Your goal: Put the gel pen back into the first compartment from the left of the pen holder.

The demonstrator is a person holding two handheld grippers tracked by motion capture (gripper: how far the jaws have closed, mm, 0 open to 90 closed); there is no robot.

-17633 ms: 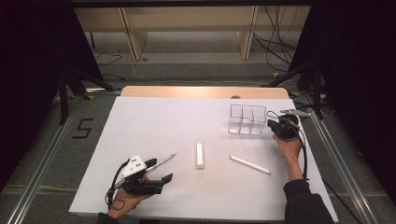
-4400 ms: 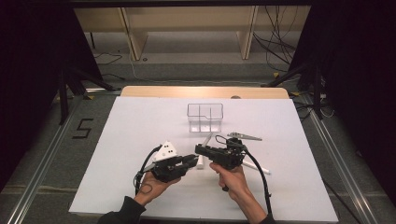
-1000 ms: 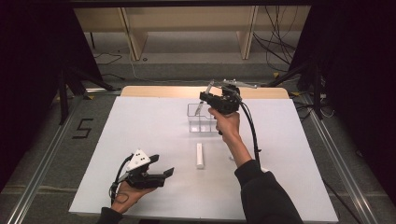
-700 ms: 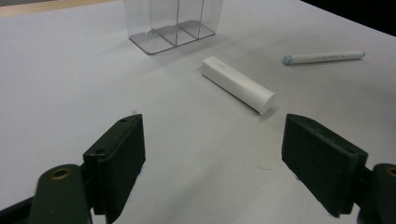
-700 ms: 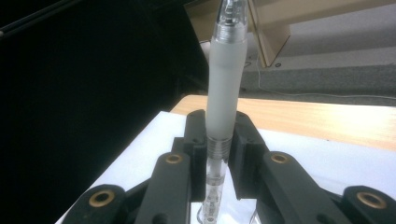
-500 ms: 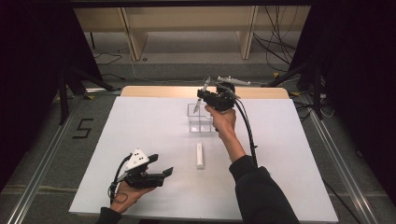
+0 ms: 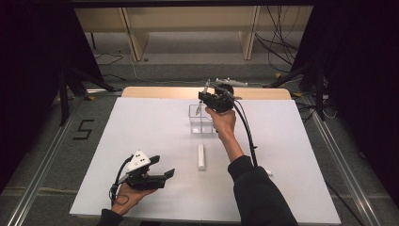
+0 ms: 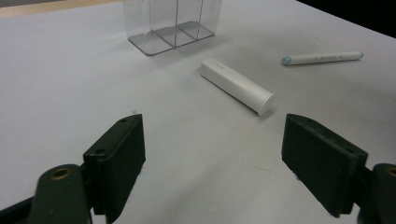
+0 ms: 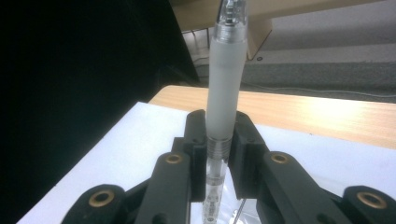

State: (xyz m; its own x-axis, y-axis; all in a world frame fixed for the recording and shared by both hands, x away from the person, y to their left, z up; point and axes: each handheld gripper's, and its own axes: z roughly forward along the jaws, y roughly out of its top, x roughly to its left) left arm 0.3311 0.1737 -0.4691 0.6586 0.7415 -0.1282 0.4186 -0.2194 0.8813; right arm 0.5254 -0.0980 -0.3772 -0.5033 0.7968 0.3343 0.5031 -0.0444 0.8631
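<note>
Left gripper (image 7: 162, 176): near edge of the white table (image 7: 141, 127), jaws spread wide, nothing between them, resting low over bare tabletop. White tube (image 7: 201, 157) lies flat beyond it, toward the clear divided box (image 7: 200, 123); a white marker (image 8: 322, 58) lies off to the tube's side. Right gripper (image 9: 219, 140): raised over the clear box, jaws pinched on a frosted pen (image 9: 226, 79). Pen stands upright between the pads, lower end pointing down over the box.

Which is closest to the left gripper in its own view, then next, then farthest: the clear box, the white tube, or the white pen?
1. White tube, just ahead, middle.
2. White pen, farther, right.
3. Clear box, at the back.
</note>
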